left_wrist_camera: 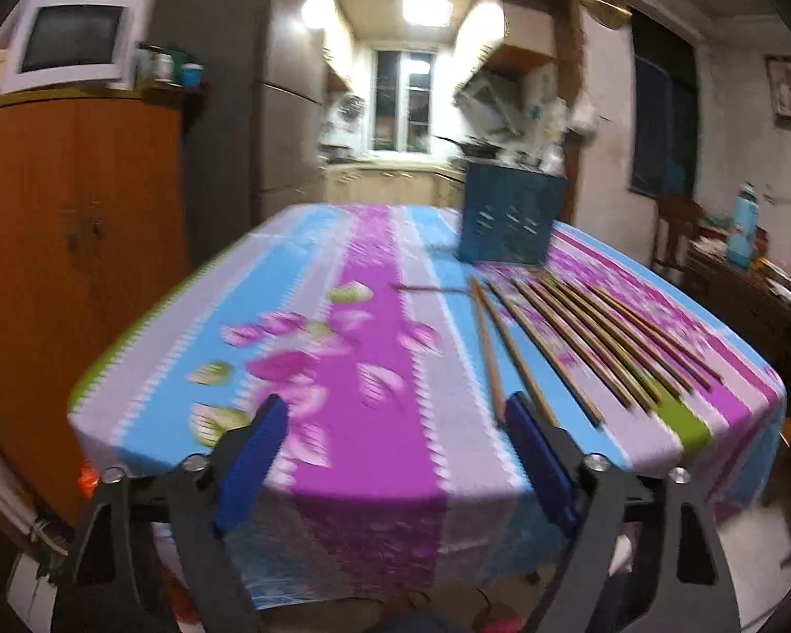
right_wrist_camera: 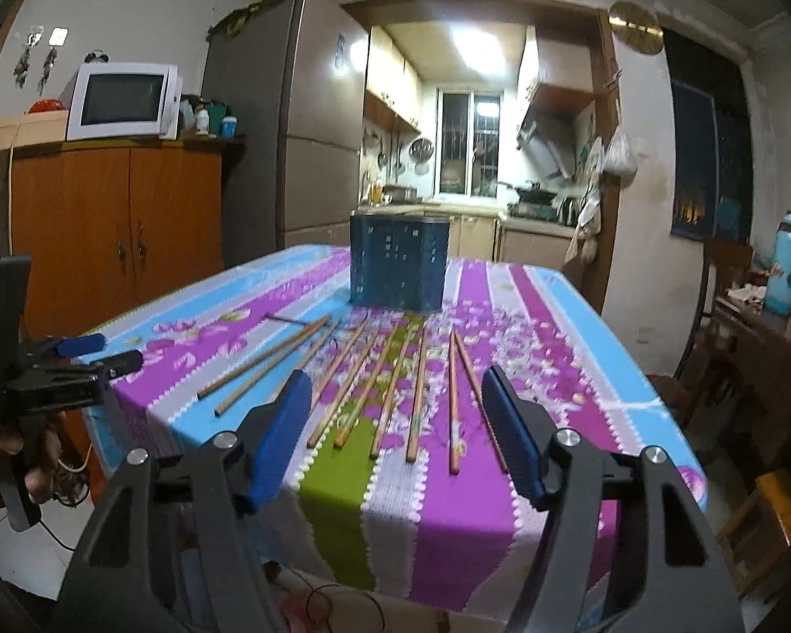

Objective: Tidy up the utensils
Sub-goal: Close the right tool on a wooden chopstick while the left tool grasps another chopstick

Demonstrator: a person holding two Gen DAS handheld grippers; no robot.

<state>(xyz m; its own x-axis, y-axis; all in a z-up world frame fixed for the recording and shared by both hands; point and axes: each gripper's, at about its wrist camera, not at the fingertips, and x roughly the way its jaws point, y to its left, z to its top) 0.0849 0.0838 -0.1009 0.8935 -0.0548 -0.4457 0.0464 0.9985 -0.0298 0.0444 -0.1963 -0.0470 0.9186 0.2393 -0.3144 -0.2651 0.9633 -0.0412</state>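
Ten or so wooden chopsticks lie loose on the bench, fanned out on the striped floral tablecloth just in front of the blue slotted holder; exact count hard to tell, left view blurred. Holder stands upright behind the chopsticks, toward the far edge of the bench, nothing visible sticking out of it. Two chopsticks sit apart to the left of the main fan, angled away from the holder. One thin dark stick lies crosswise left of the holder's base, near those two. Same fan shows in left wrist view, chopsticks right of centre, holder behind them. Right gripper hovers at the near bench edge, blue-padded fingers spread wide, nothing between them, ends of the chopsticks sit between and just beyond the fingers but no contact seen. Left gripper also at the near edge, left of the chopstick fan, fingers wide apart and empty; nearest chopstick end just beside its right finger, contact unclear. Left gripper also seen side-on in right view, held off the bench's left corner, well apart from the holder.
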